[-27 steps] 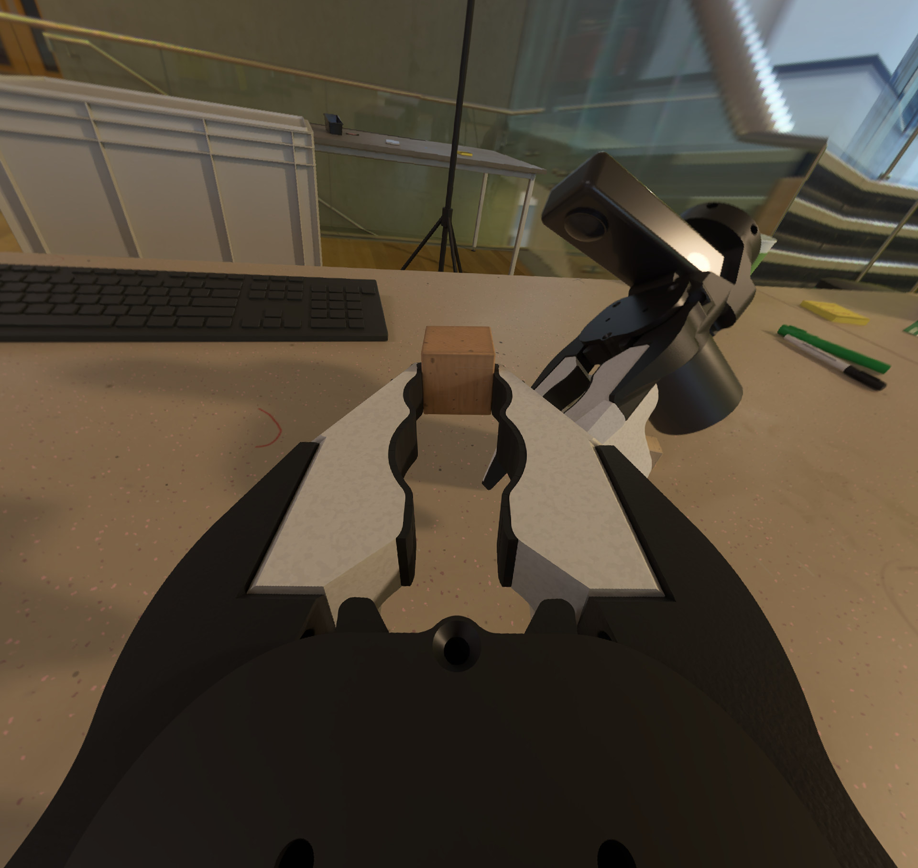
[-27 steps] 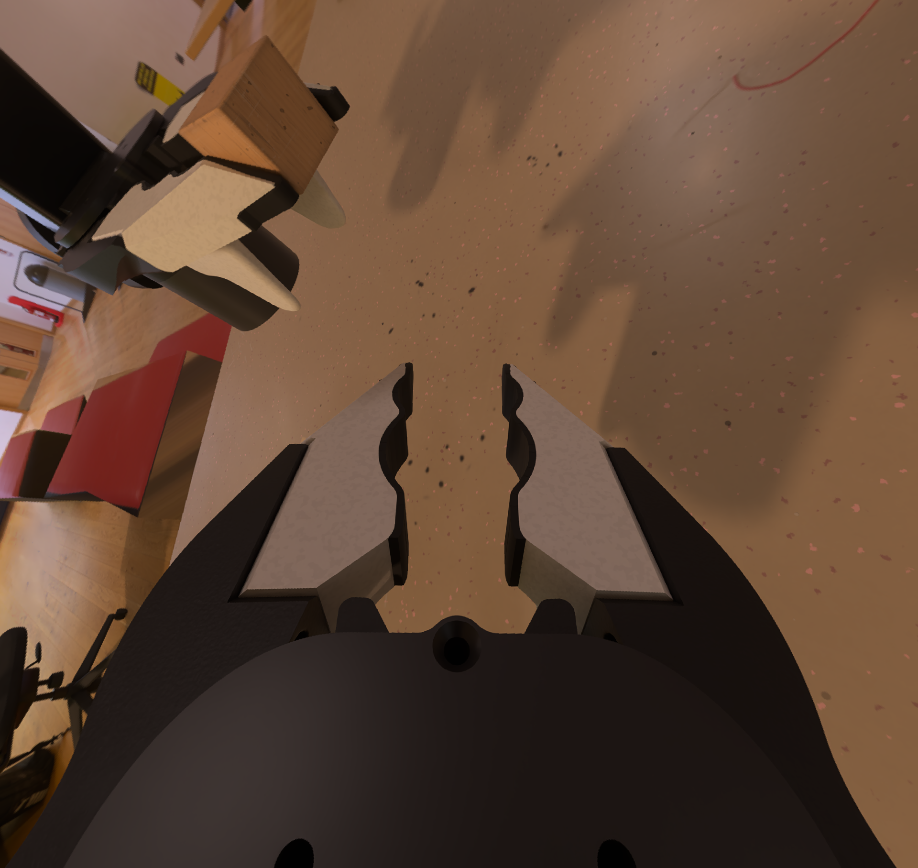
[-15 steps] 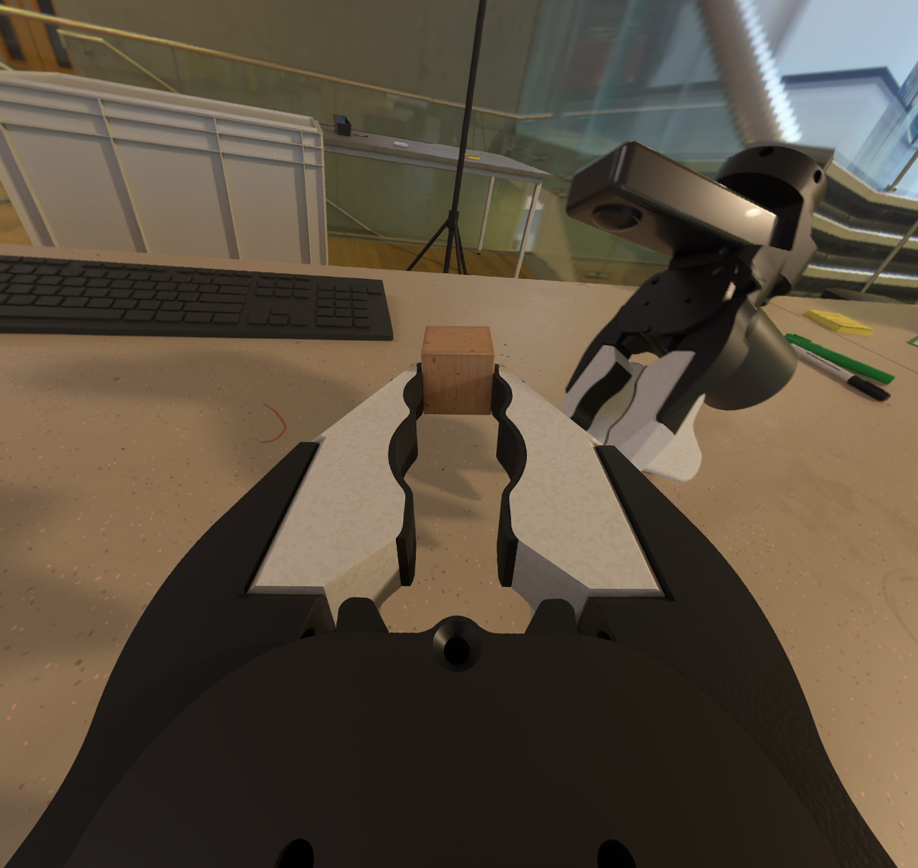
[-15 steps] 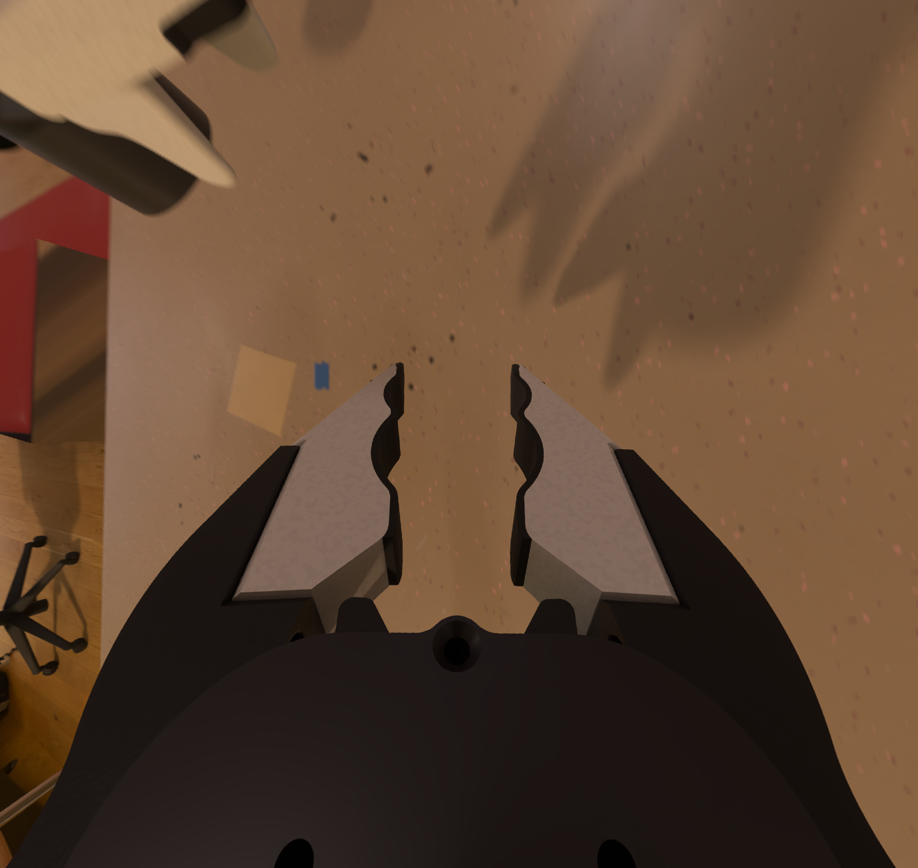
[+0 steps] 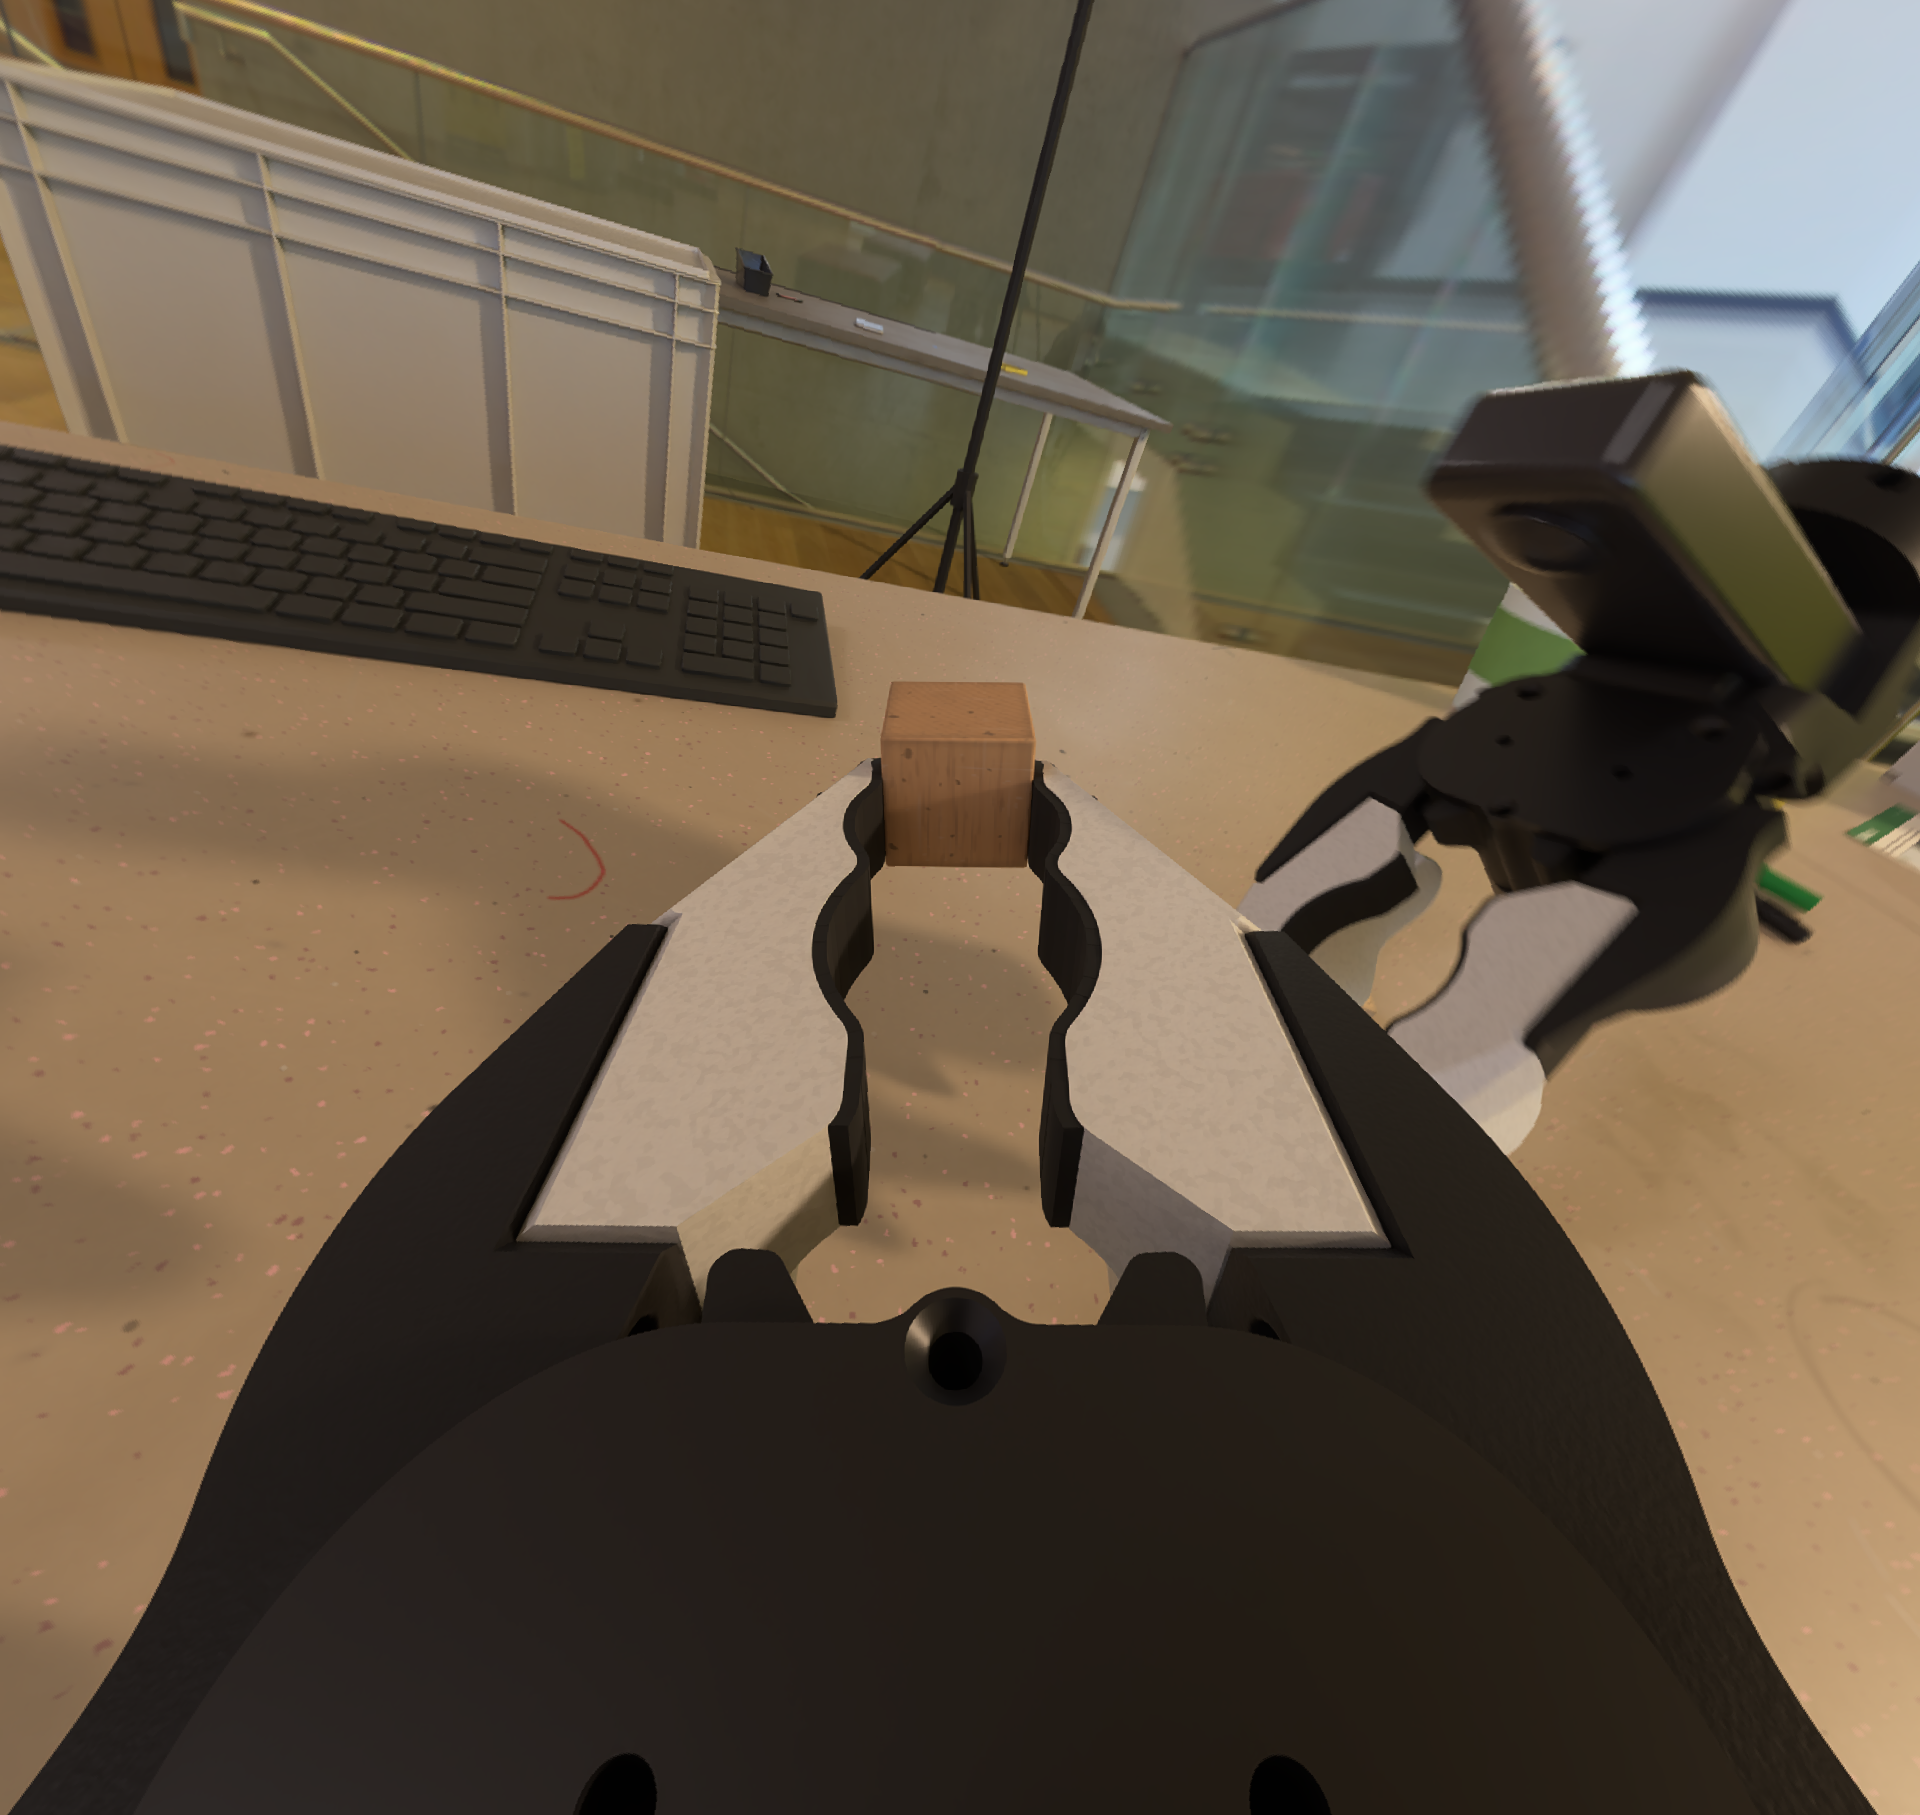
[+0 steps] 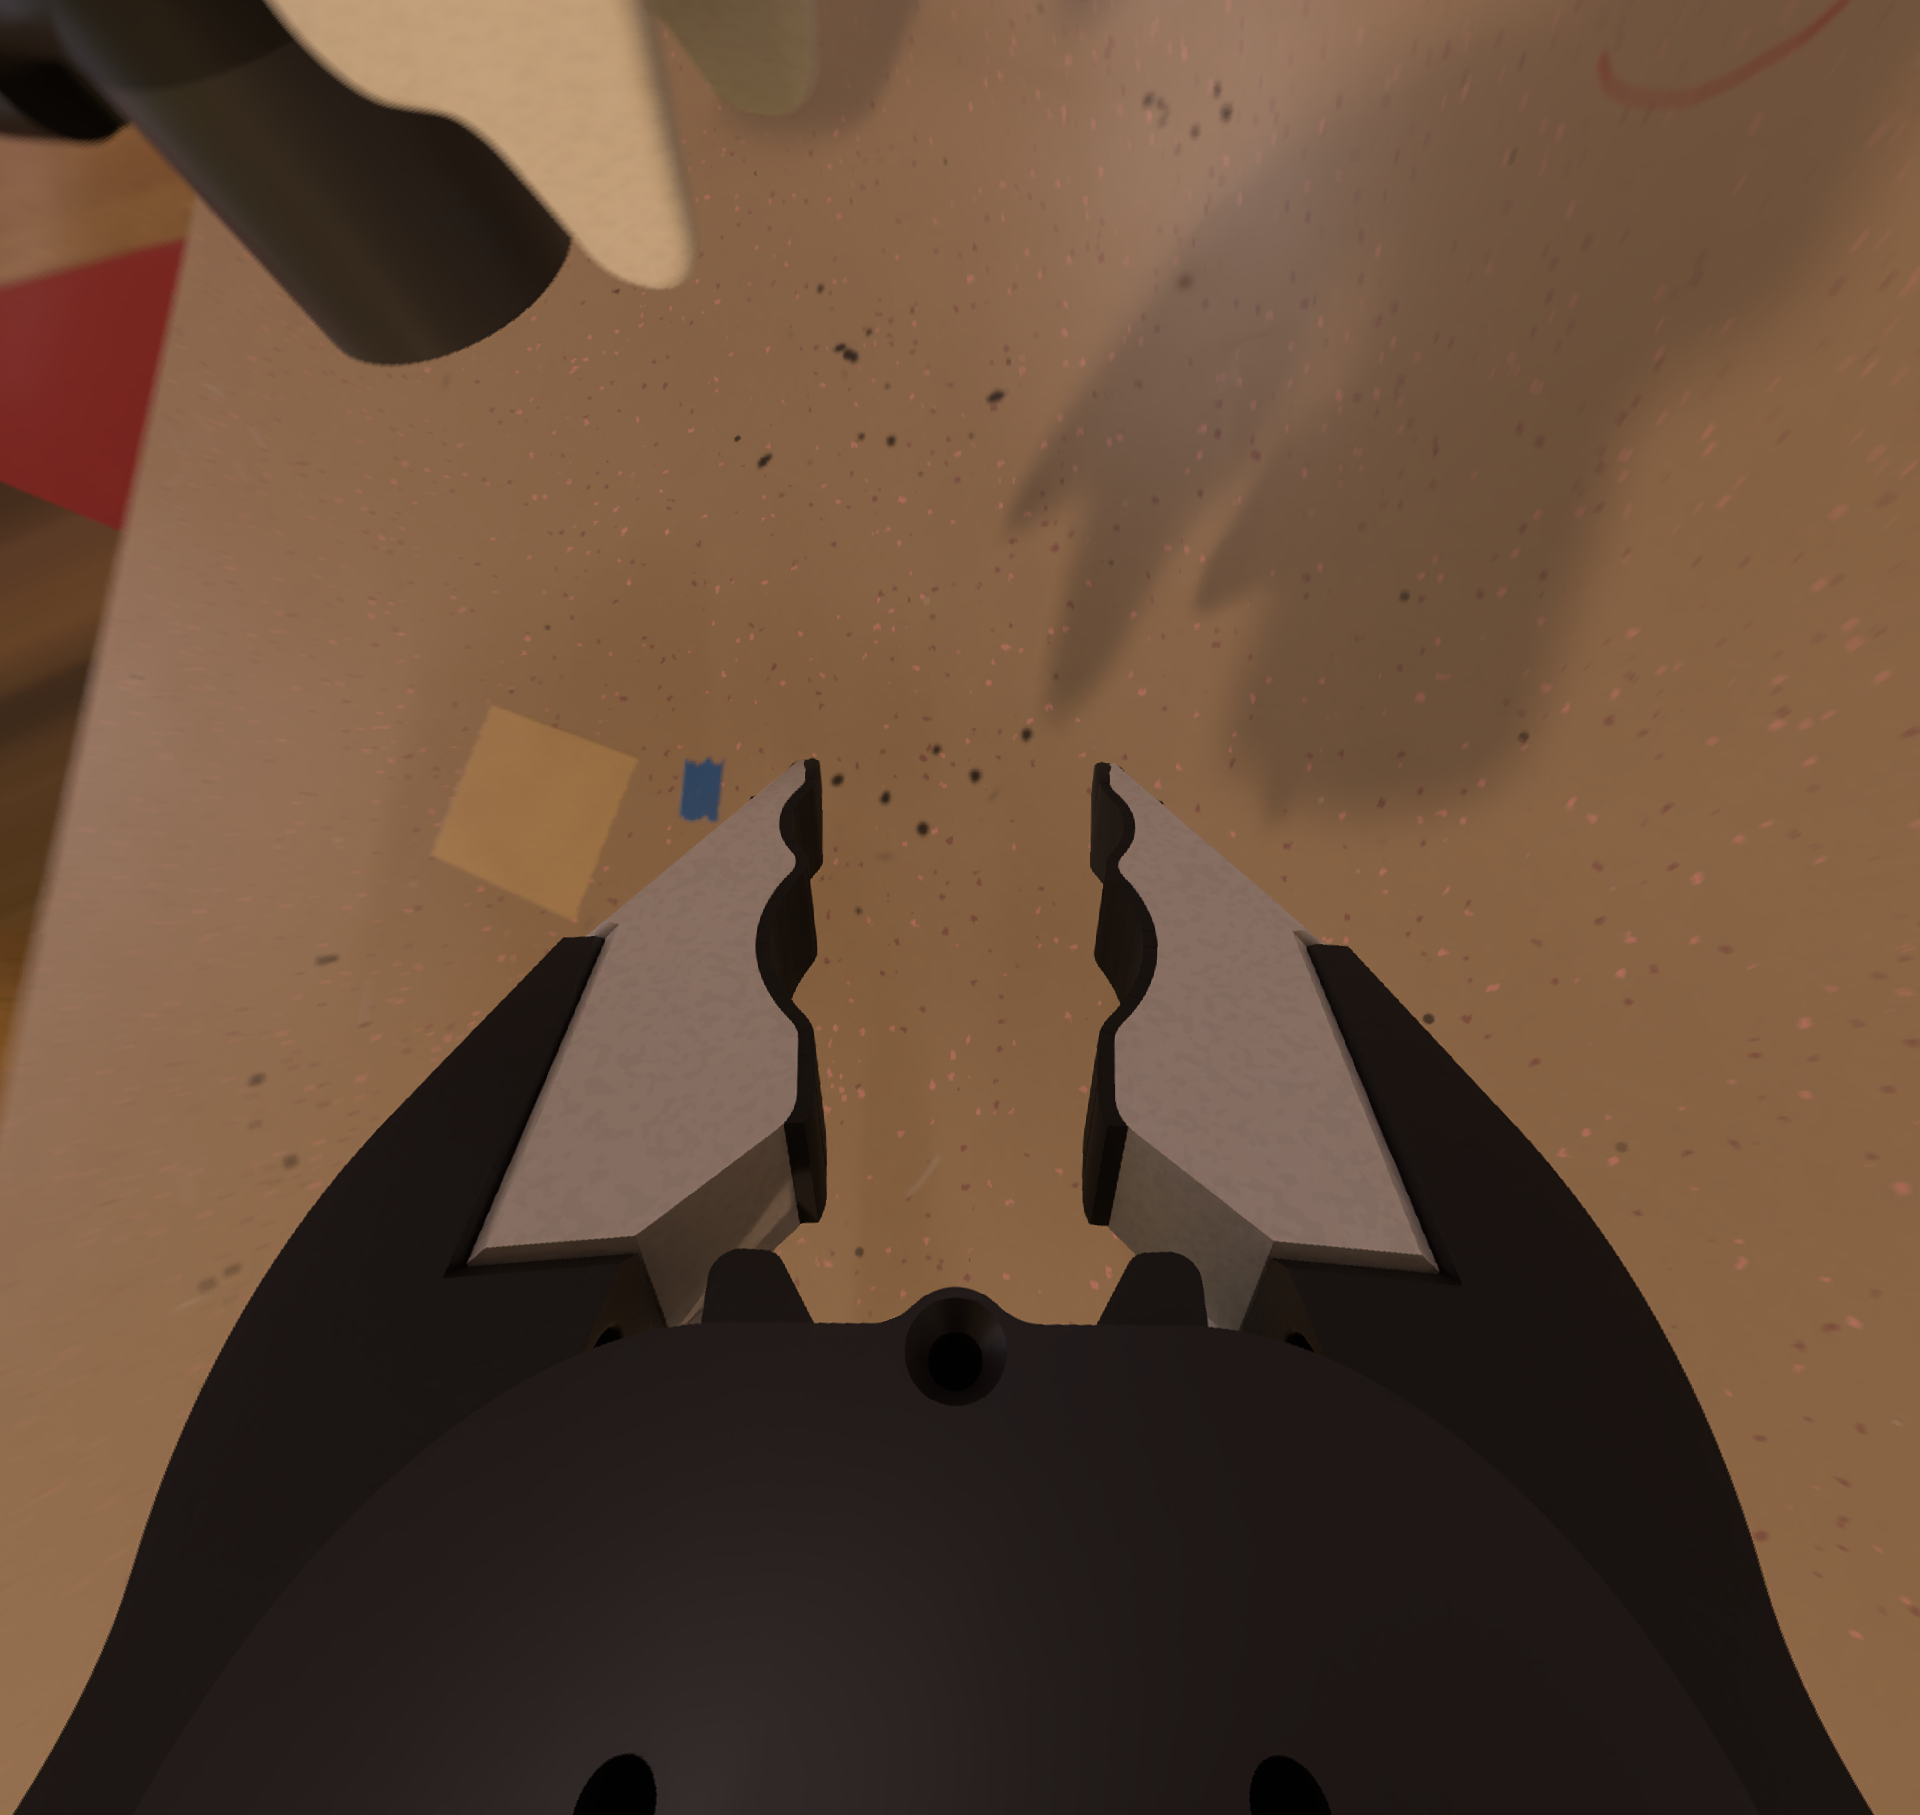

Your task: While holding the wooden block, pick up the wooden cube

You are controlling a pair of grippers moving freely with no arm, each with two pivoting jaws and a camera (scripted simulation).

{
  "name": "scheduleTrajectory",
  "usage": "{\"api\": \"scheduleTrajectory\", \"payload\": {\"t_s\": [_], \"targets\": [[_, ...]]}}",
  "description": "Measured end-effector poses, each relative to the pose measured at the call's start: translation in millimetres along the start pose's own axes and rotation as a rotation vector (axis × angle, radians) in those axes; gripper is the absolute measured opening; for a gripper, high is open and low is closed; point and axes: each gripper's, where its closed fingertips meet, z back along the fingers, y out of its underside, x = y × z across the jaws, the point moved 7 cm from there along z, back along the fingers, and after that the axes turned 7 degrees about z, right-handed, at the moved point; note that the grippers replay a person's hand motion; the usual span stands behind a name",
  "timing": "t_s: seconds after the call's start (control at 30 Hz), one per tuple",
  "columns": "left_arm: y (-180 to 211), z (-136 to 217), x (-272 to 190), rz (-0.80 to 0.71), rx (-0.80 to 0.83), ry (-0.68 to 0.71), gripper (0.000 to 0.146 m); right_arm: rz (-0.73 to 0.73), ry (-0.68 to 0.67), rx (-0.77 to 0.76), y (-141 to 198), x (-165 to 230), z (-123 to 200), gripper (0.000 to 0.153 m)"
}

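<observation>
My left gripper [image 5: 954, 815] is shut on a small wooden block [image 5: 956, 778] at its fingertips, held above the tan table [image 5: 260, 934]. My right gripper [image 6: 956, 778] is open and empty, pointing down at the table. It also shows at the right of the left wrist view [image 5: 1387, 1022]. The left gripper's fingers [image 6: 499, 103] fill the top left of the right wrist view. A flat-looking tan square [image 6: 535, 809] lies just left of my right gripper's left fingertip. I cannot tell whether it is the wooden cube.
A black keyboard [image 5: 416, 581] lies at the far left with a white crate [image 5: 312, 363] behind it. A blue tape mark [image 6: 701, 789] sits beside the tan square. The table's edge [image 6: 94, 778] runs down the left of the right wrist view. A red scribble [image 5: 582, 866] marks the table.
My right gripper has moved to the right in the left wrist view and its jaws have opened a little wider. The tan square came into its view. The left gripper still holds the block.
</observation>
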Motion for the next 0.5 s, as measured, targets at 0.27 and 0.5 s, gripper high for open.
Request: {"api": "scheduleTrajectory", "payload": {"t_s": [0.27,0.5], "targets": [[-6.8,8.3,9.4,0.08,-0.049,-0.014,0.026,-0.082,0.318,-0.026,46.5,-10.8,62.2,0.044],[-1.7,3.3,6.0,0.106,-0.038,-0.023,0.026,-0.246,0.413,0.114,99.2,-25.9,69.8,0.046]]}}
